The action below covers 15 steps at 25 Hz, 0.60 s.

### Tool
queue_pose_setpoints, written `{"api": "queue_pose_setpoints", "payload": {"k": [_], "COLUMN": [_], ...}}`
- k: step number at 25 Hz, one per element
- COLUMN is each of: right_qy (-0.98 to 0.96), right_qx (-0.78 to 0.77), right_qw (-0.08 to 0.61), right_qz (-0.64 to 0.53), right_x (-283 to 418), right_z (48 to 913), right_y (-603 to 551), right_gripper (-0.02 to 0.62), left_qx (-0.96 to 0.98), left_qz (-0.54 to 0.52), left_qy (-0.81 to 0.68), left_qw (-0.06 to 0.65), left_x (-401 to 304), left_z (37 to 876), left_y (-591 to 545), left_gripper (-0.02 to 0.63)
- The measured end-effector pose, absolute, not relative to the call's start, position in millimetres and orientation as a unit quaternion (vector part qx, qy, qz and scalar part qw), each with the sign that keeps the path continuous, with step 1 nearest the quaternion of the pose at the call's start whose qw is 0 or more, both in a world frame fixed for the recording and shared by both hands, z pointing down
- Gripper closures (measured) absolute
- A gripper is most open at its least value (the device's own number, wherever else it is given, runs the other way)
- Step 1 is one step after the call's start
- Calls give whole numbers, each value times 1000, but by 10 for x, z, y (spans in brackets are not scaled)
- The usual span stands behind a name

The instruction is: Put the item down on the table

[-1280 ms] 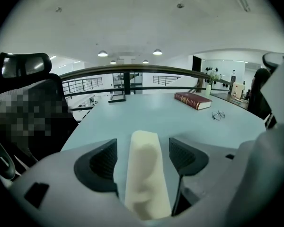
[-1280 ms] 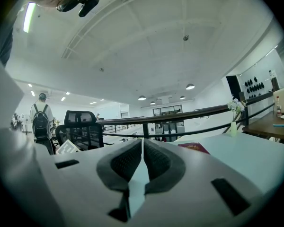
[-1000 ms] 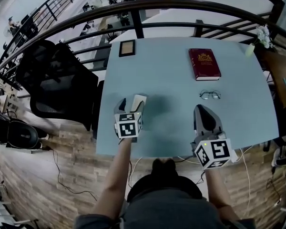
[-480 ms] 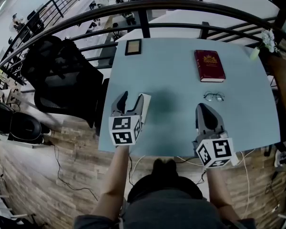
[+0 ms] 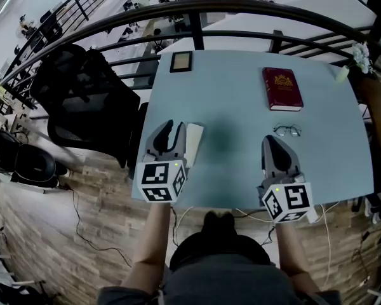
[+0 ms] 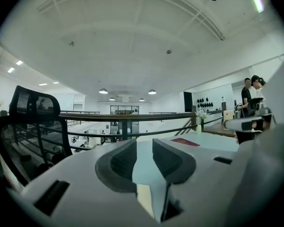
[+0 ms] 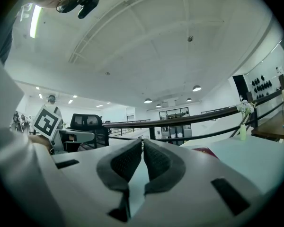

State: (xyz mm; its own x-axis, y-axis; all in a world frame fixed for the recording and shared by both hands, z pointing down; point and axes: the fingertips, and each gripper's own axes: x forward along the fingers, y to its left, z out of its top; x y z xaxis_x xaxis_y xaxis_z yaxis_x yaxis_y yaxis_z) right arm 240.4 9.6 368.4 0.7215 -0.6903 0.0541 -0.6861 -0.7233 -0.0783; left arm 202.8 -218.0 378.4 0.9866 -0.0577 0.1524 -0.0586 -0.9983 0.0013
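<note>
A pale cream flat item (image 5: pixel 194 143) lies on the light blue table (image 5: pixel 235 107), just right of my left gripper (image 5: pixel 171 128). That gripper hovers near the table's front left corner. Its jaws are closing, still a narrow gap apart, with nothing between the pads. In the left gripper view (image 6: pixel 144 145) the table shows through the gap and a cream strip (image 6: pixel 144 200) sits low between the jaws. My right gripper (image 5: pixel 274 142) rests near the front edge, shut and empty; in the right gripper view (image 7: pixel 142 143) its pads meet at the tips.
At the table's far side lie a small dark picture frame (image 5: pixel 181 61) and a red book (image 5: pixel 282 89), with a pair of glasses (image 5: pixel 287 131) in front of the book. A black office chair (image 5: pixel 82 107) stands left. A dark railing (image 5: pixel 197 8) runs behind.
The left gripper's wide jaws have narrowed and it has drawn back toward me and left. The cream item now lies free beside it. The right gripper has held still.
</note>
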Motion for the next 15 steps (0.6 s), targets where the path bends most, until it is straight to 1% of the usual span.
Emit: {"api": "queue_pose_setpoints", "payload": {"k": [9, 15], "right_qy": [376, 377], "right_qx": [-926, -925], "right_qw": [26, 24], "right_qz": [-34, -33], "right_x": [2396, 2398], "right_z": [3648, 3638], "right_y": [90, 81], "right_gripper": [591, 592], "left_qx": [998, 999], "left_qz": [58, 49], "left_qy": [-21, -20], "left_qw": [8, 9], "left_x": [1911, 1853], "left_z": [3656, 3593], "left_y": [-2101, -2080], "left_gripper": [537, 578]}}
